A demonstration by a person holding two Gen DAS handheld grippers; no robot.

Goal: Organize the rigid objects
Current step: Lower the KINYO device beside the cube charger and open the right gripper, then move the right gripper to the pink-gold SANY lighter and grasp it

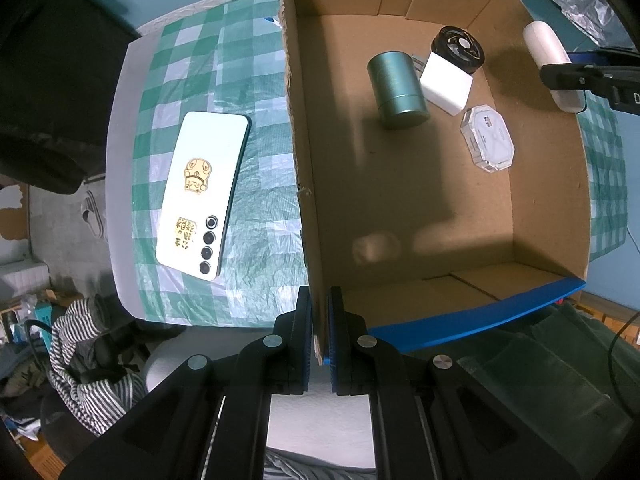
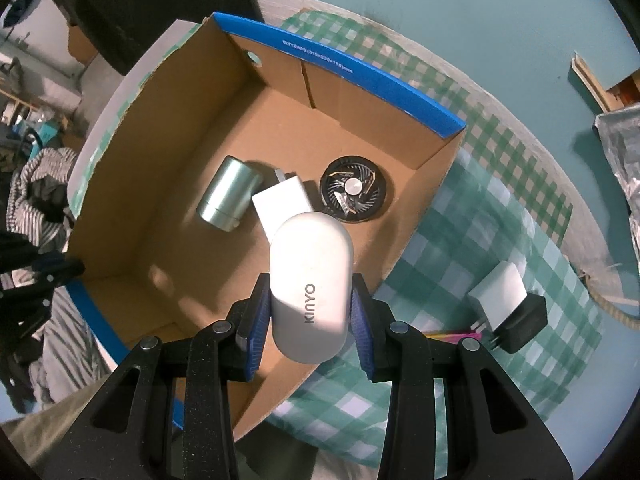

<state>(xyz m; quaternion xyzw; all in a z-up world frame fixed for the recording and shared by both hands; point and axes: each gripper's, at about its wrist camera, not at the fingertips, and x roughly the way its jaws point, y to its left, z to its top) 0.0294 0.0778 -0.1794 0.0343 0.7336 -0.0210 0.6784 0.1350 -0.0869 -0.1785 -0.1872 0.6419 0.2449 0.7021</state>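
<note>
A cardboard box (image 1: 440, 216) with blue edge tape sits on the green checked tablecloth. My left gripper (image 1: 320, 312) is shut on the box's near left wall (image 1: 310, 248). My right gripper (image 2: 310, 304) is shut on a white oval KINYO case (image 2: 310, 276), held above the box's right wall; the case also shows in the left wrist view (image 1: 554, 60). In the box lie a teal tin can (image 1: 396, 84), a white charger block (image 1: 446, 80), a black fan (image 1: 460, 48) and a clear octagonal case (image 1: 488, 138).
A white phone (image 1: 202, 192) lies face down on the cloth left of the box. A white-and-black power adapter (image 2: 508, 308) lies on the cloth right of the box, beside a pink item (image 2: 452, 336). Striped clothing (image 1: 88, 364) lies below the table edge.
</note>
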